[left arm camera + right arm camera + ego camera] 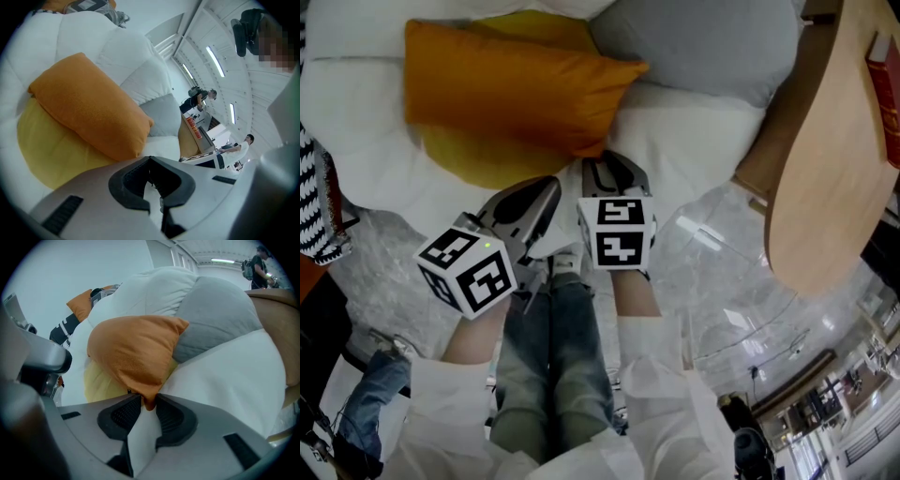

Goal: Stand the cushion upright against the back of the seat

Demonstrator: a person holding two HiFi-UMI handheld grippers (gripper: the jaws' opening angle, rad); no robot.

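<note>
A wide white seat [684,141] with puffy back pads fills the far part of the scene, and pale marble-patterned floor [722,281] spreads out in front of it. A light wooden table [825,169] stands at the right, beside the seat's right end. On the far right of the seat a large grey cushion [712,42] leans against the back. To its left lies the orange cushion [506,89], resting slantwise on a flatter yellow cushion [469,159], which shows under its near and left edges. The orange cushion's far right corner touches the grey cushion, and its near corner points down toward the front edge of the seat. How steeply it leans cannot be told from these views. The person's legs, in jeans [548,356], stand near the middle, with white sleeves on either side. A strip of black-and-white patterned fabric [314,197] hangs at the left edge. The right gripper [147,400] reaches down to the front of the seat, and its jaws pinch the near corner of the orange cushion, whose tip fills the gap between the pads. The left gripper [150,160] hovers just left of it, close to the yellow cushion, with its jaw tips drawn together on nothing. Each gripper carries a marker cube [617,232] toward the person.
</note>
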